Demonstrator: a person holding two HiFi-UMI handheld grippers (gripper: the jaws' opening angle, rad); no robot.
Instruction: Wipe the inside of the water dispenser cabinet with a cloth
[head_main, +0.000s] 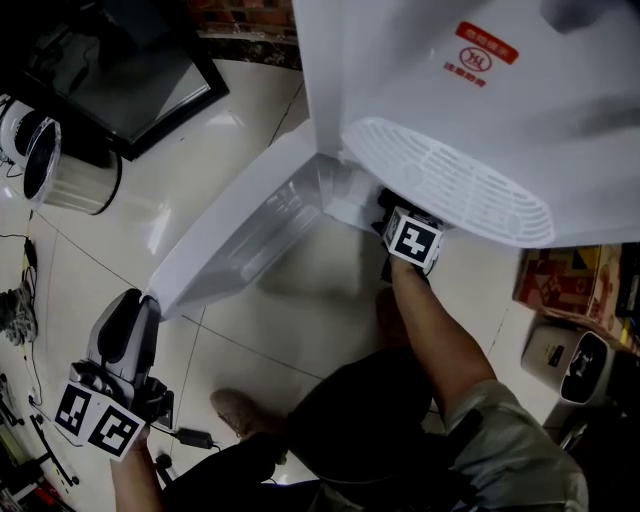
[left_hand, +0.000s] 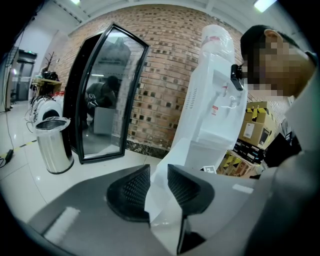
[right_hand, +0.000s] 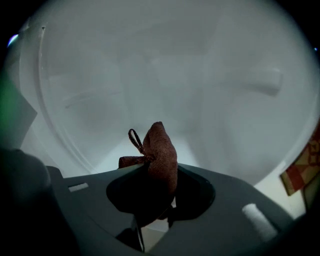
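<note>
One white water dispenser (head_main: 450, 90) stands on the pale tiled floor (head_main: 200, 150) against the brick wall, seen from above with its slotted drip grille facing the camera. Its single cabinet door (head_main: 240, 235) is swung wide open, reaching out across the floor toward the person's left side.

One tall black-framed glass panel (left_hand: 105, 95) leans at the wall edge of the floor beside the dispenser. One steel bin (head_main: 62, 170) lined with a bag stands just in front of the panel. A stack of cardboard boxes (head_main: 565, 280) sits on the dispenser's other side; how many I cannot tell.

There are two grippers, each with one marker cube. The left gripper (left_hand: 159, 187) is at the free edge of the door, and its ribbed jaws are nearly together with the thin white door edge pinched between them. The right gripper (head_main: 395, 215) is pushed into the cabinet opening below the drip grille, with the person's forearm behind it. Its own view shows only the white inner walls of the cabinet around it.

One brown cloth (right_hand: 159, 152) is clamped between the right gripper's jaws. It is bunched into a lump that sticks up past the fingertips, with one small loop at its side. Whether it touches the cabinet wall cannot be made out.
</note>
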